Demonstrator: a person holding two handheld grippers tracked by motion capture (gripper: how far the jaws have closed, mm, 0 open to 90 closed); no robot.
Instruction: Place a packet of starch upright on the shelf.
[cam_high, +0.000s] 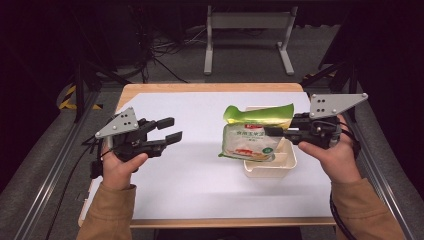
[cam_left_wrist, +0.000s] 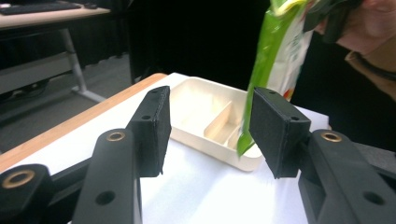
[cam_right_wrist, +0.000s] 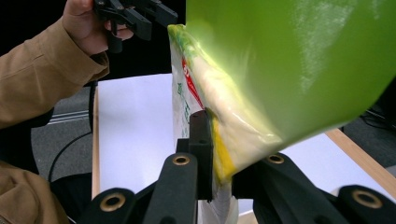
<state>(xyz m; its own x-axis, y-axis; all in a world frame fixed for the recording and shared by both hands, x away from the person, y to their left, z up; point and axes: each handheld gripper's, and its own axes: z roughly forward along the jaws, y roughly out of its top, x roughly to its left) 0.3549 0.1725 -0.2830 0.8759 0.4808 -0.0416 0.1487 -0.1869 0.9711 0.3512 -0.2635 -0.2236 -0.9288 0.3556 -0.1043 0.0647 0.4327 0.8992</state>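
Table (cam_high: 165, 200), covered by a white sheet, is carrying the work; its wooden edge is showing at the far and near sides. Tray (cam_high: 280, 167), a cream box with dividers inside, is sitting on the right half of the table, open side up and with nothing visible in the compartments that can be seen. Bag (cam_high: 250, 137), a green-topped food pouch with a pale printed front, is hanging in the air directly above the tray's left portion, clear of it, its long axis running roughly up and down with the green top edge uppermost and the lower end tilting slightly toward the table's middle. Right tool (cam_high: 272, 132) is reaching in level from the right, its jaws pressed together on the bag's right edge and bearing the whole weight; the right hand (cam_high: 334, 152) is sitting behind it, over the table's right margin. Left tool (cam_high: 171, 131) is hovering well apart from the bag over the left half of the table, pointing toward it, jaws spread with nothing between them. The right hand is therefore the nearer one; the tray is lying straight below the bag, so a lowering looks like the likely next move.
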